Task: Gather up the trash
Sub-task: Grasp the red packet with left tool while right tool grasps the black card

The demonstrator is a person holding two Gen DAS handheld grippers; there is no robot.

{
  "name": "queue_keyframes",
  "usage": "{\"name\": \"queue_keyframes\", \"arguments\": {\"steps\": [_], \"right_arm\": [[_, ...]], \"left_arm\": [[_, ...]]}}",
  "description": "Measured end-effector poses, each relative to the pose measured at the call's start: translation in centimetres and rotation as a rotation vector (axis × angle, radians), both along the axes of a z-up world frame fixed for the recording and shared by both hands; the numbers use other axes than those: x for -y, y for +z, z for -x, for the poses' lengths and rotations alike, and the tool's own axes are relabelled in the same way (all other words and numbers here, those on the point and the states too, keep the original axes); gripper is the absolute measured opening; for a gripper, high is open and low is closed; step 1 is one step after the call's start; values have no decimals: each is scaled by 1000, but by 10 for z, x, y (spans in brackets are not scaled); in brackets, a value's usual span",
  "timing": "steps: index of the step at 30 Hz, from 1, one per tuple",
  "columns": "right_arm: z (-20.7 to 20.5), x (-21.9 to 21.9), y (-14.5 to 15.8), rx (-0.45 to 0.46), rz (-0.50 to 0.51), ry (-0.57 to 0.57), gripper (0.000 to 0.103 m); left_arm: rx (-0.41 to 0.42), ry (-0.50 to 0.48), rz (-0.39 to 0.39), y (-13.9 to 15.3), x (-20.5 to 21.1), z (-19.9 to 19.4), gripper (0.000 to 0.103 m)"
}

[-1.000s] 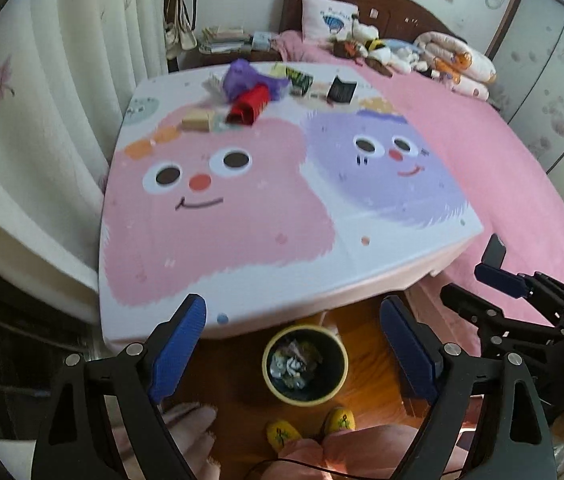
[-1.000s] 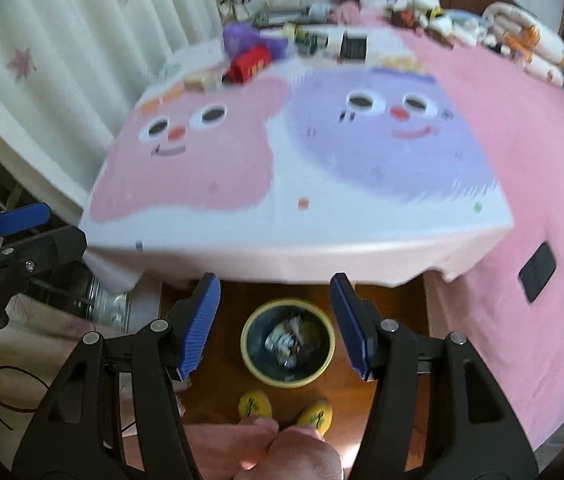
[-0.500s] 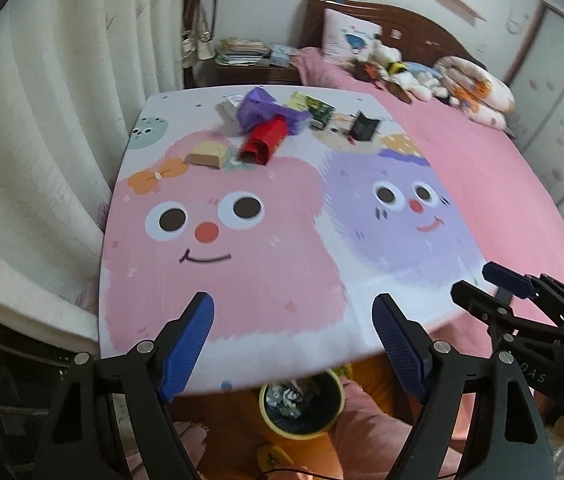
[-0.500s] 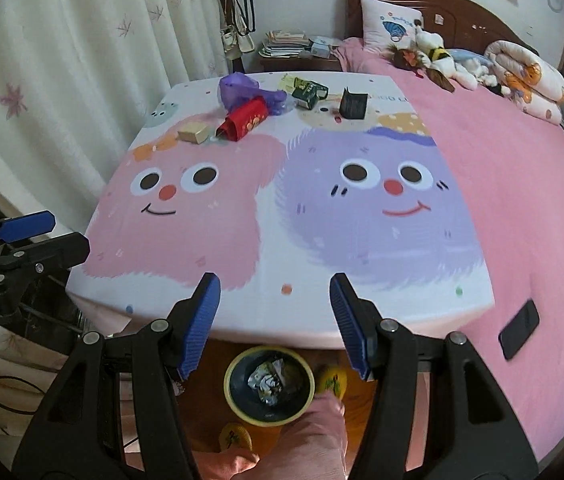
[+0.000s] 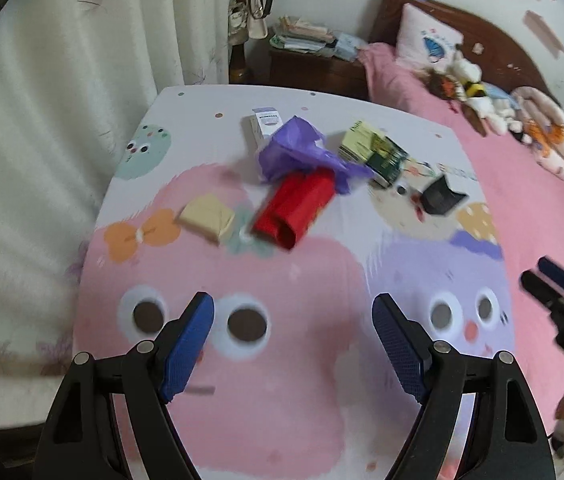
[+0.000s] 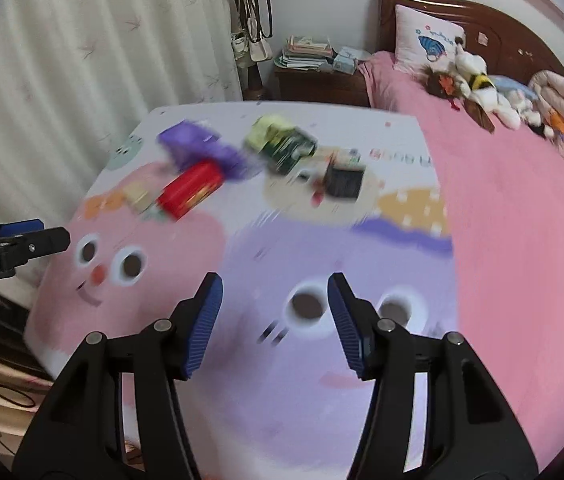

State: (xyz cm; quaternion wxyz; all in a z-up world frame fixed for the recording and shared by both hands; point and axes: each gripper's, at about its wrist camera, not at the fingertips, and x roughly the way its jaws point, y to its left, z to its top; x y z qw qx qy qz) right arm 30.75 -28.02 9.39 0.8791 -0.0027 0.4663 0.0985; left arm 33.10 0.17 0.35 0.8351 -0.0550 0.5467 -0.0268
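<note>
Bench, cartoon-face cover, as I see it. Trash clustered at its far end: red box, purple bag on top of it, tan packet to its left, green-yellow carton and black box to its right. My left tongs: wide apart, having just narrowed a little, nothing between. My right tongs: apart, empty.

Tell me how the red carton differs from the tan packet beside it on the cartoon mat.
The red carton is bright red, while the tan packet is pale beige. The carton is longer and bulkier; the packet is small and flat. Purple wrapping overlaps the carton's far end; the packet lies uncovered. Both rest on the cartoon mat, untouched by either gripper.
</note>
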Motion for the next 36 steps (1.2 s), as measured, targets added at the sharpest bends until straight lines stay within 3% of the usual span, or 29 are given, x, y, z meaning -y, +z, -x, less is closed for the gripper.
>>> {"name": "queue_keyframes", "arguments": {"steps": [4, 10, 17, 22, 27, 32, 36], "right_arm": [[-72, 24, -13, -10, 29, 42, 52], [-147, 26, -52, -51, 94, 125, 52], [-179, 9, -95, -88, 163, 202, 49], [-189, -1, -119, -126, 181, 254, 30], [-189, -4, -130, -145, 157, 285, 14], [-182, -2, -131, -151, 110, 299, 8], [-173, 3, -125, -155, 46, 283, 4]], "left_arm": [[-48, 16, -31, -28, 14, -63, 83], [-143, 22, -65, -76, 22, -114, 83], [-224, 13, -103, -120, 26, -148, 83], [-271, 20, -101, -145, 24, -166, 83], [-299, 30, -66, -160, 25, -174, 66], [-281, 15, -40, -157, 31, -169, 28], [-261, 25, -1, -151, 32, -154, 22]]}}
